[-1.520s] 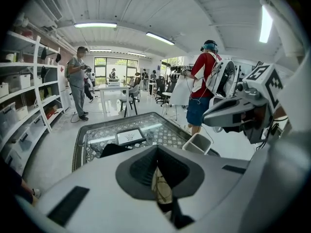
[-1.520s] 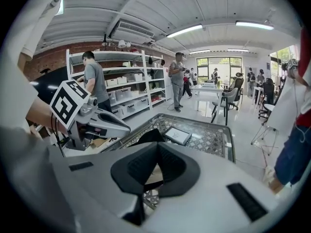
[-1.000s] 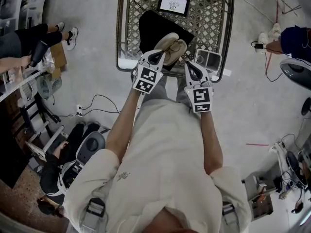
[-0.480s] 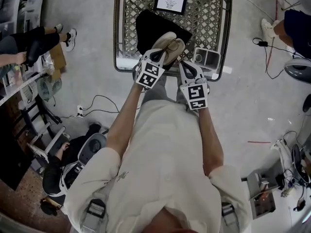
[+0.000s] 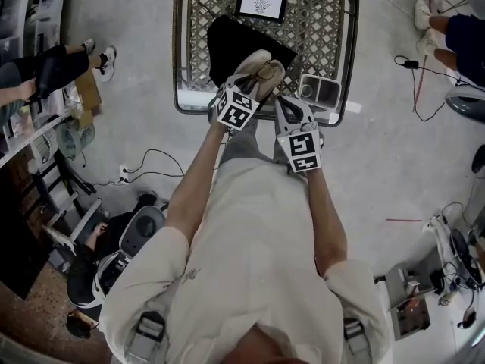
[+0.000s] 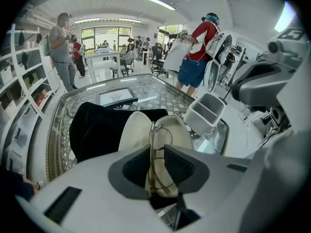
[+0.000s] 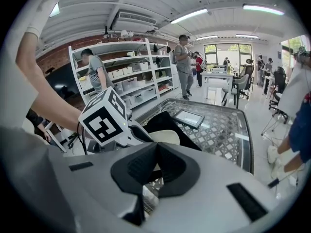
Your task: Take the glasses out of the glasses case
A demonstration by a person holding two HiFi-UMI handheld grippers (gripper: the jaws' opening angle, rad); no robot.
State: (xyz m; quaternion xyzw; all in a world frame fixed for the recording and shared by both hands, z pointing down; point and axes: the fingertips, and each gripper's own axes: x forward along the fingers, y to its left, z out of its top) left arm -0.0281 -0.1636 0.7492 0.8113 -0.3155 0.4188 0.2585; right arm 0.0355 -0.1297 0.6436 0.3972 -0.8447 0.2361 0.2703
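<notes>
Left gripper view – left tool (image 6: 156, 152) gripping glasses (image 6: 151, 135) at open glasses case (image 6: 136, 130), right tool (image 7: 156, 147) closed – empty

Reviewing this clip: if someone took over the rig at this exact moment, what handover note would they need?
Left gripper: jaws narrowed on the folded glasses, apparently gripping them.
Right gripper: shut and empty, held beside the left one near the table's near edge.
The glasses lie in the open beige case, which sits on the black cloth on the glass table.
Done: case open, glasses grasped.
Left: lift the glasses clear of the case.
</notes>
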